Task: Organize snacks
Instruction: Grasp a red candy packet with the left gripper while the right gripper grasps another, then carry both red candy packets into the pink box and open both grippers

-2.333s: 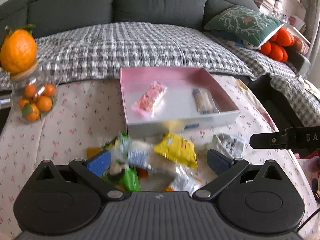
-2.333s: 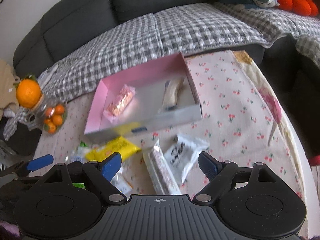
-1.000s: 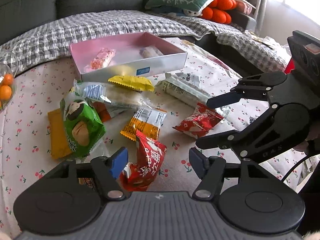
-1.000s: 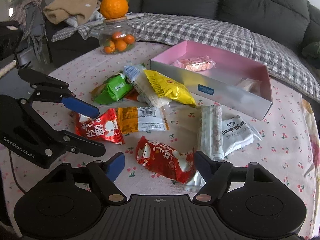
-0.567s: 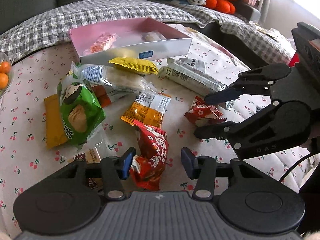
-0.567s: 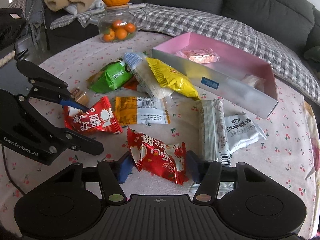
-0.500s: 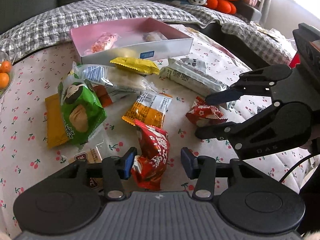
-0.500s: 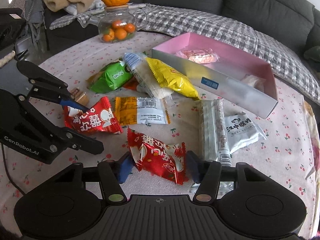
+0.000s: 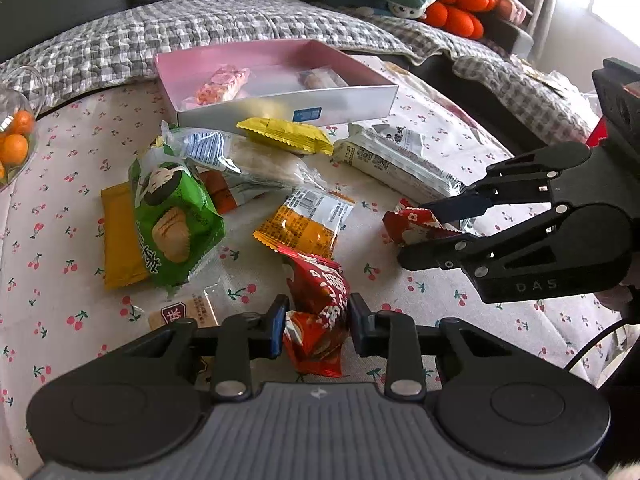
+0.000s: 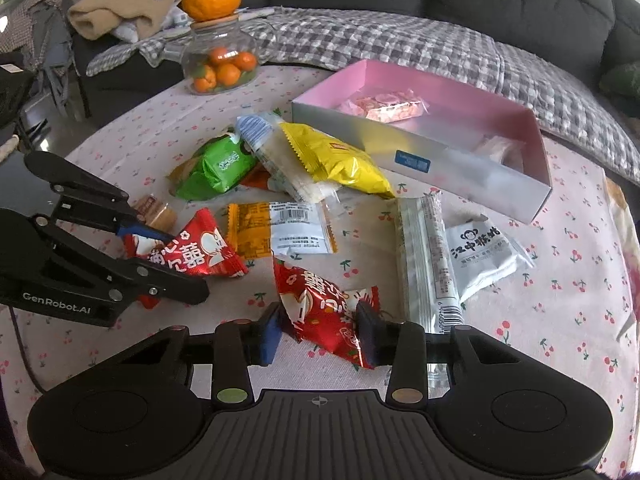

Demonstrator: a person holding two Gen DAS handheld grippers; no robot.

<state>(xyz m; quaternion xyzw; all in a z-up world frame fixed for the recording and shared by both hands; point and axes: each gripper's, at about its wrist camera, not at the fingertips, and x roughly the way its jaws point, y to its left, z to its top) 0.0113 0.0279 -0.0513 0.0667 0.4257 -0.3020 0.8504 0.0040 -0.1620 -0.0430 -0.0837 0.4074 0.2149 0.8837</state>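
Two red snack packets lie on the cherry-print tablecloth, near me. My left gripper [image 9: 318, 328] has its jaws closing on one red packet [image 9: 320, 304], and both pads touch its crumpled sides. In the right wrist view the left gripper [image 10: 182, 264] straddles that packet [image 10: 192, 256]. My right gripper [image 10: 320, 334] has its jaws closing on the other red packet [image 10: 320, 312], pads against it. The left wrist view shows it [image 9: 414, 232] from the side. The pink box [image 9: 280, 108] [image 10: 440, 164] behind holds two wrapped snacks.
Loose snacks lie between me and the box: a green packet [image 9: 176, 220], a yellow one [image 9: 284, 136], an orange one [image 9: 304, 224] and long white wrappers [image 10: 424, 256]. A glass jar of oranges [image 10: 220, 60] stands at the table's far left. A sofa with a checked blanket lies behind.
Both grippers' jaws have narrowed from wide apart to touching the red packets between them. Both hands stayed in place over the last second.
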